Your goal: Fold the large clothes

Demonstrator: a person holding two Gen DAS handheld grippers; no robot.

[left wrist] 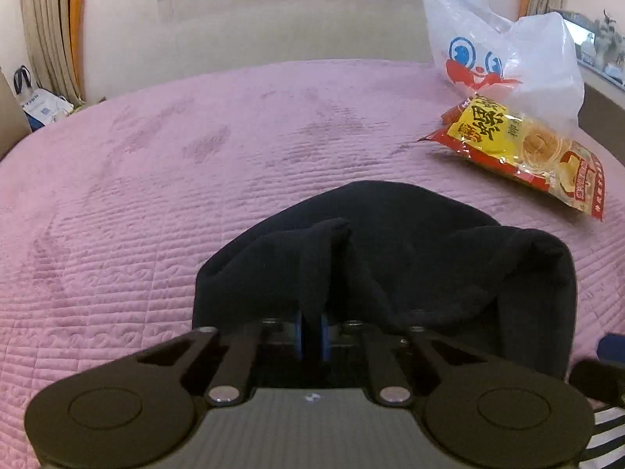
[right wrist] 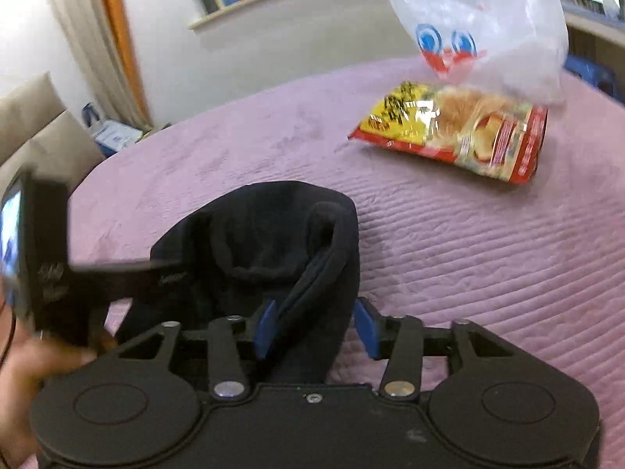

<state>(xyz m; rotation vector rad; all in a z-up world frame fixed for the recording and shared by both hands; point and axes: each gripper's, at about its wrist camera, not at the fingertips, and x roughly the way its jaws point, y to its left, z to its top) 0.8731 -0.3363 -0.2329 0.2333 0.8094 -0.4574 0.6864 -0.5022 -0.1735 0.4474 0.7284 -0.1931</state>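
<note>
A black garment [left wrist: 390, 258] lies bunched on the pink quilted bedspread [left wrist: 136, 195]. My left gripper [left wrist: 312, 336] is shut, its blue pads [left wrist: 299, 334] pinching a raised fold of the black cloth. In the right wrist view the same black garment [right wrist: 273, 242] is heaped just ahead. A thick rolled edge of it runs back between the blue pads [right wrist: 367, 326] of my right gripper [right wrist: 316, 328]. Those jaws stand open, and the right pad is clear of the cloth. The body of the left gripper [right wrist: 50, 258] shows at the left edge, held in a hand [right wrist: 23, 375].
A red and yellow snack packet [left wrist: 519, 148] lies at the far right of the bed, with a white plastic bag [left wrist: 508, 47] behind it. Curtains [left wrist: 50, 27] and a paper bag [left wrist: 35, 101] stand past the bed's left edge. A striped sleeve [left wrist: 609, 430] is at the lower right.
</note>
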